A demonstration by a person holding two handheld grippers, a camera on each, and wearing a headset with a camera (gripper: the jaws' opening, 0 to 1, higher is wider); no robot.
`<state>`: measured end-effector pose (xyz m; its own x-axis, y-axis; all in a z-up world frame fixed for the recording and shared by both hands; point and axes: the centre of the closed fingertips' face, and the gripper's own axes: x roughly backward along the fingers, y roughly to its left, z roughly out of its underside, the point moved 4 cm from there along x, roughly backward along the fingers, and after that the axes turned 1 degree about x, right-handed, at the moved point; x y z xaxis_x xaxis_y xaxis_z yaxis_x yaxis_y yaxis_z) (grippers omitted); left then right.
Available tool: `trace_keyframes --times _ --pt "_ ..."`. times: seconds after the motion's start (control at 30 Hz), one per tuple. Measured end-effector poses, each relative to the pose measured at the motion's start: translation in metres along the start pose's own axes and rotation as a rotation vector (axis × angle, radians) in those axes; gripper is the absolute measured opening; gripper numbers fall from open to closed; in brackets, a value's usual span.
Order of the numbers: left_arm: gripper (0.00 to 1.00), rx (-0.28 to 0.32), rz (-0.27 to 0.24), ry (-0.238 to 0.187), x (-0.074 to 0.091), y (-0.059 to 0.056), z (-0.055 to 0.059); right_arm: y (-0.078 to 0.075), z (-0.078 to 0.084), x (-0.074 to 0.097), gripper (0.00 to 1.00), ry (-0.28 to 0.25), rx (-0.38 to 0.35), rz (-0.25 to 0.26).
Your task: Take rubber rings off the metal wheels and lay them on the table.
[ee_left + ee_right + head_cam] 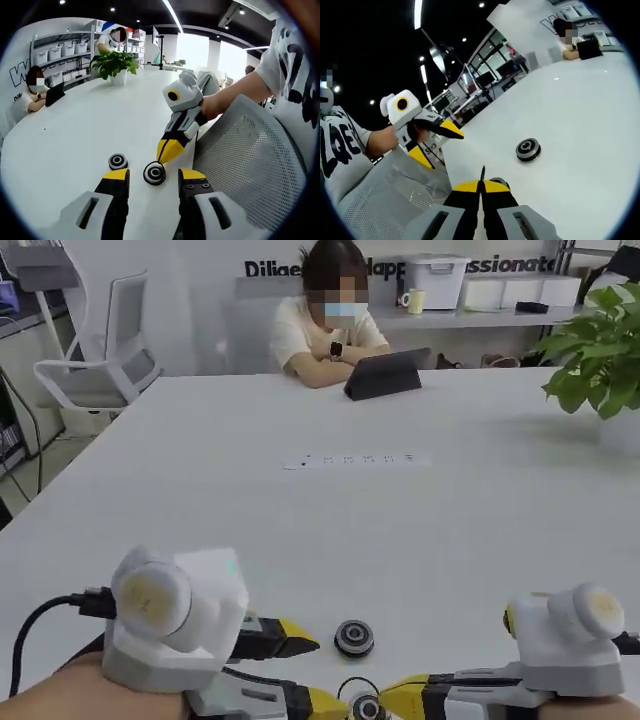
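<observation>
Holding both grippers low over the white tabletop point(380, 530), we have one small metal wheel with a black rubber ring point(154, 173) sitting between the spread jaws of the left gripper point(445, 150). Those jaws are open, one on each side of the wheel, and appear not to be touching it. The right gripper point(482, 186) has its jaws closed tip to tip. A thin dark sliver point(482, 172) stands up from between the tips, and we take it to be the edge of the ring, pinched there. The wheel itself lies just beyond those closed tips. A second ringed metal wheel point(528, 149) rests flat on the tabletop, further out from the right jaws and apart from both grippers.

We judge the wheel to be hard, smooth and fairly dense for its size. It is likely to skate on the slick tabletop or twist out of a pinch unless the left jaws close squarely across its rim. The ring looks soft and stretchy, seated in the groove, so it should cling and then snap free. We think the best hold is a small bite on its outer edge, peeled sideways over the flange while the other jaws brace the metal. Once off, the ring is light and limp and should lie wherever we set it down.
</observation>
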<state>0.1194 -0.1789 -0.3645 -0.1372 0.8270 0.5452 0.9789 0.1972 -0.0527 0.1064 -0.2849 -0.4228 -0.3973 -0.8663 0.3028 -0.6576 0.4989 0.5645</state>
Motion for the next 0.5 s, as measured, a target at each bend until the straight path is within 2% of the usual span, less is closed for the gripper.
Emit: trace_keyframes --times 0.23,0.5 --pt "0.4 -0.004 -0.015 -0.012 0.013 -0.002 -0.004 0.001 -0.005 0.0 0.0 0.003 0.01 -0.003" --pt "0.42 0.012 -0.028 -0.003 0.024 -0.001 0.006 0.004 -0.01 -0.004 0.0 0.018 0.024 -0.019"
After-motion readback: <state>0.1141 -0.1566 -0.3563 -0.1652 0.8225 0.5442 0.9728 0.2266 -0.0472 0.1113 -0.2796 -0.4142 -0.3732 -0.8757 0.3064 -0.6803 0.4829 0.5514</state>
